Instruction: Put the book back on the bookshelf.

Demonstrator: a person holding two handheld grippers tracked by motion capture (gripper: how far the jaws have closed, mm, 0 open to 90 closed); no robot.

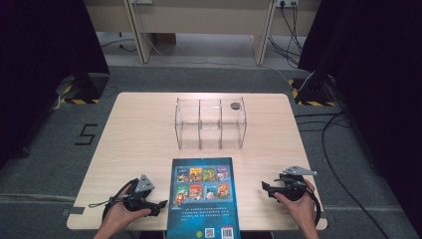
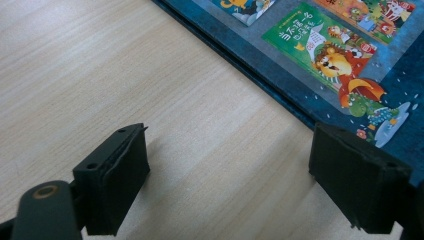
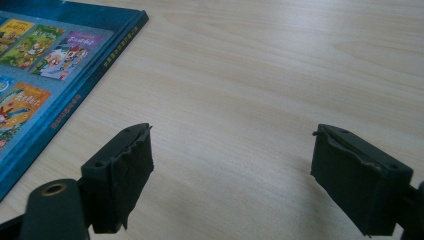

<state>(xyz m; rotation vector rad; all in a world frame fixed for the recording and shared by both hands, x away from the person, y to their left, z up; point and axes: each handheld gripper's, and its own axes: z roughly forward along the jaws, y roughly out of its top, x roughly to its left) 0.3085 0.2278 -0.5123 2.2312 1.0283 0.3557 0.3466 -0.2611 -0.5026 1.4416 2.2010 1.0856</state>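
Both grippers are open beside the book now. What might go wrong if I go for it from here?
1. The book lies flat on the table, so the left gripper or right gripper may push it instead of catching an edge.
2. Its near end overhangs the table edge; a shove could tip it off.
3. The clear organizer stands just beyond it, and a forward slide could knock it.

Left hand-held gripper (image 1: 160,205), held in the person's left hand (image 1: 119,215) at 7 o'clock, points toward 3 o'clock, jaws spread wide with nothing between them. Right hand-held gripper (image 1: 265,188), held in the right hand (image 1: 298,204) at 5 o'clock, points toward 9 o'clock, jaws likewise wide and unloaded.
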